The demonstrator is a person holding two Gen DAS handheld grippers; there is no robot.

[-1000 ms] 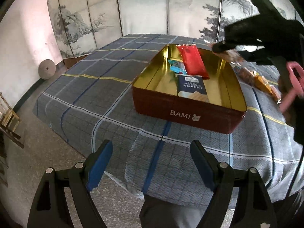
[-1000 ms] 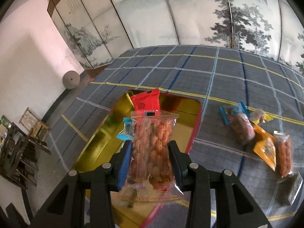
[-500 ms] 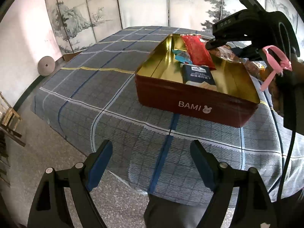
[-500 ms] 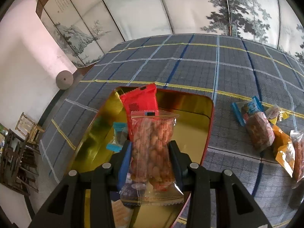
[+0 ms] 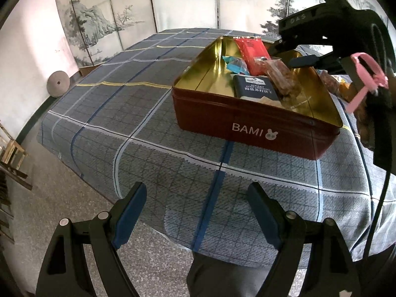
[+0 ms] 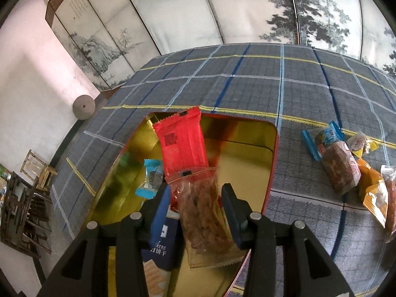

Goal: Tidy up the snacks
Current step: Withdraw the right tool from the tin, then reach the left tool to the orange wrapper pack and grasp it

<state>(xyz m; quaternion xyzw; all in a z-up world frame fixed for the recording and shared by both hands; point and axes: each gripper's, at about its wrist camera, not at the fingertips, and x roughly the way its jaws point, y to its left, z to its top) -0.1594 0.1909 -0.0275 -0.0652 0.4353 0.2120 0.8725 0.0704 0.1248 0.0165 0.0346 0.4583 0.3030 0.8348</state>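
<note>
A red BAMI tin (image 5: 250, 126) with a gold inside (image 6: 245, 158) stands on the plaid cloth. In it lie a red packet (image 6: 182, 143), a blue-ended candy (image 6: 149, 180) and a dark blue cracker box (image 6: 162, 237). My right gripper (image 6: 195, 203) is over the tin, its jaws parted around a clear bag of peanuts (image 6: 203, 215) that has slipped down between them; the bag also shows in the left wrist view (image 5: 282, 76). My left gripper (image 5: 195, 210) is open and empty, off the table's near edge.
Several loose snack packets (image 6: 341, 168) lie on the cloth right of the tin. The plaid-covered table (image 5: 123, 104) drops off to a speckled floor (image 5: 74, 193) at left. A painted folding screen (image 6: 198, 12) stands behind. Wooden chairs (image 6: 27, 198) stand at far left.
My right gripper moved forward and down over the tin and its jaws opened; the peanut bag dropped lower into the tin. My left gripper stayed open, shifting slightly toward the table.
</note>
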